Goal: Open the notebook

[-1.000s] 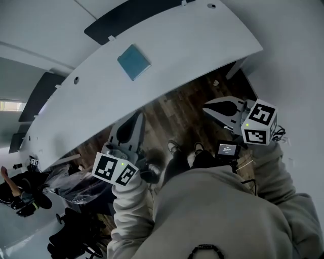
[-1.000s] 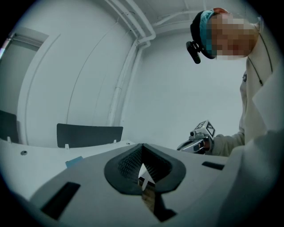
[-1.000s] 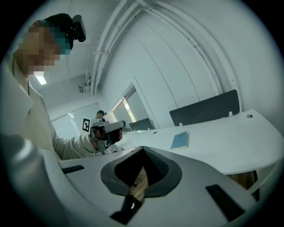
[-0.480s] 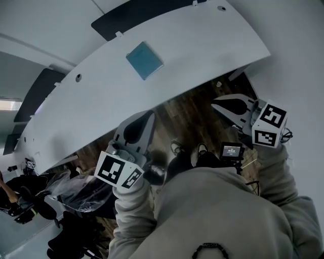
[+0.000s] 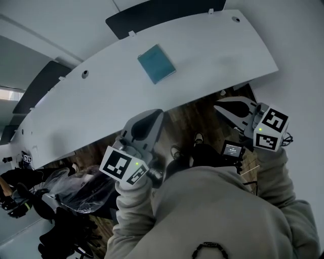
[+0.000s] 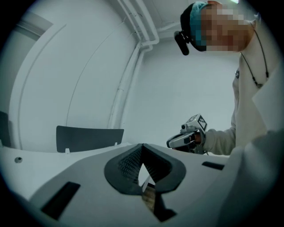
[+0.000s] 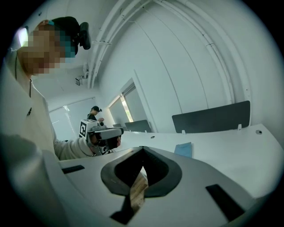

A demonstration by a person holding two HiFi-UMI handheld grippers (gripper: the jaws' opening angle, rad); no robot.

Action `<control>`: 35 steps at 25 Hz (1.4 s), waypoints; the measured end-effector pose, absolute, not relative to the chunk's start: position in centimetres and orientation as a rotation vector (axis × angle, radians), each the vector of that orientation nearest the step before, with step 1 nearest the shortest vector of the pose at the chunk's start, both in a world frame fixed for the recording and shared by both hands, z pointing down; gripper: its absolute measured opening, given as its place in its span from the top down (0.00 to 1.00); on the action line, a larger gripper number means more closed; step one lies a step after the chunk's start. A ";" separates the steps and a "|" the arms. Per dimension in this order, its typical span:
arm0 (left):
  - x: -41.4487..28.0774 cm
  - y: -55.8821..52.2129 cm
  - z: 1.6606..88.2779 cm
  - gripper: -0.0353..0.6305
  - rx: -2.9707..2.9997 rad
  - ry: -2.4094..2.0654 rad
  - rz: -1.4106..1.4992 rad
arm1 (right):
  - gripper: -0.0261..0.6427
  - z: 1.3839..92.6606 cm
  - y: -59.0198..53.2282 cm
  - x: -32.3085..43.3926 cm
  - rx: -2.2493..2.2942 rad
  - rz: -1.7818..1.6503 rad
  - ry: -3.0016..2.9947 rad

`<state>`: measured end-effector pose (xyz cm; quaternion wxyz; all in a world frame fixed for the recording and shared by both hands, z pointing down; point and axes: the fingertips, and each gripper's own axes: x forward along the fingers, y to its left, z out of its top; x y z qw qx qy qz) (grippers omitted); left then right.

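Note:
A closed teal notebook [image 5: 157, 63] lies flat on the curved white table [image 5: 212, 55], towards its far side; in the right gripper view the notebook [image 7: 183, 150] shows beyond the jaws. My left gripper [image 5: 159, 113] is shut and empty, its tip at the table's near edge, short of the notebook. My right gripper [image 5: 217, 104] is also shut and empty, held over the floor just off the near edge, to the notebook's right. Each gripper view shows its own jaws closed, left gripper [image 6: 142, 146] and right gripper [image 7: 142, 149], and the other gripper alongside.
Dark divider panels [image 5: 167, 11] stand along the table's far edge, and another panel [image 5: 43, 86] is at the left. Wood floor [image 5: 187, 119] lies under the near edge. A chair covered in plastic [image 5: 76, 189] and a seated person [image 5: 12, 184] are at the lower left.
Both grippers have moved forward towards the table, the left now reaching its near edge. The notebook sits lower and further right in the head view. Both jaws stay shut.

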<state>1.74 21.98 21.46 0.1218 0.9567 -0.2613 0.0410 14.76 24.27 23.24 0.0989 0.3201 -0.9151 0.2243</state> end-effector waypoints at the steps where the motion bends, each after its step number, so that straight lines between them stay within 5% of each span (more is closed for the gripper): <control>1: 2.0 21.2 21.3 0.95 2.776 -0.785 0.106 | 0.94 23.1 23.5 15.3 0.939 0.665 -2.712; 21: 7.8 15.5 19.7 0.95 2.711 -0.936 0.061 | 0.94 23.2 18.6 23.0 0.906 0.682 -2.817; 25: 7.5 14.0 21.5 0.95 2.841 -0.966 0.334 | 0.94 23.3 16.7 22.8 0.942 0.639 -2.798; 35: 5.2 9.8 20.9 0.95 2.862 -0.883 0.168 | 0.94 22.6 12.9 19.6 0.974 0.590 -2.782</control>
